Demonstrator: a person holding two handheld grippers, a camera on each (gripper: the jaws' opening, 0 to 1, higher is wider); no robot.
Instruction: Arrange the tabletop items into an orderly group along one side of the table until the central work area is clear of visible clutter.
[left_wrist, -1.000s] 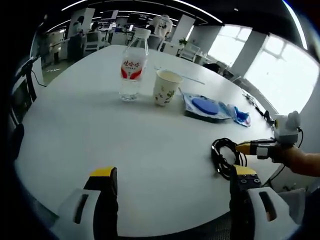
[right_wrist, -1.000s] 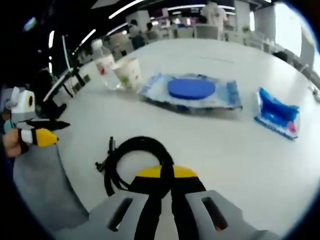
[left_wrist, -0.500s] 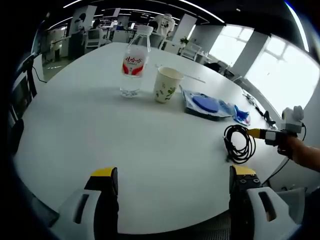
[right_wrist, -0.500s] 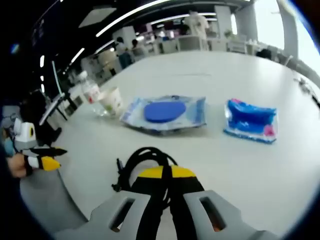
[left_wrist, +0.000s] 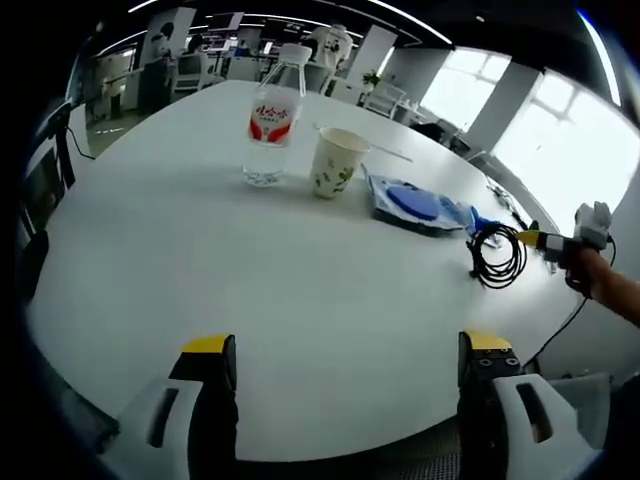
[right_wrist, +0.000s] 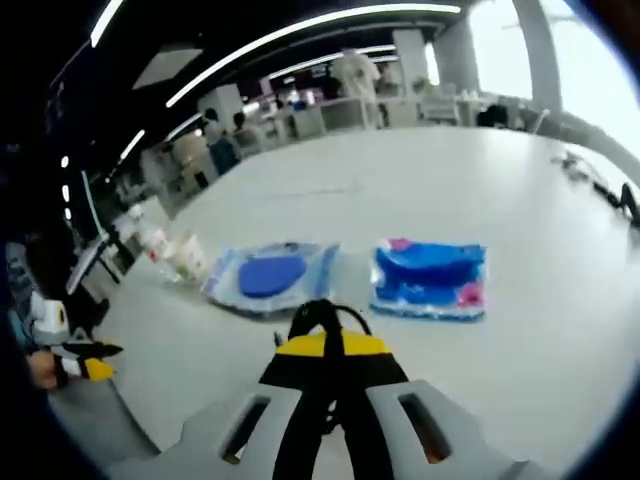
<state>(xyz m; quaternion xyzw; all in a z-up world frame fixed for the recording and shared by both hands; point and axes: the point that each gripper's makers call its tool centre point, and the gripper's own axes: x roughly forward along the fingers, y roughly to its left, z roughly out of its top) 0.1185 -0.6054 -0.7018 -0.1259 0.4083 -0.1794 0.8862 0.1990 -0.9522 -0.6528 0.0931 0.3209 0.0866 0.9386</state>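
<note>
At the table's right edge in the left gripper view, we see the coiled black cable lifted off the white table, pinched in our right gripper, whose jaws are closed tight on it. In the right gripper view the cable loops just above the yellow tips. Beyond it lie the blue pouch and the wipes pack side by side, then the paper cup and water bottle. Our left gripper hovers with jaws wide apart, holding nothing.
</note>
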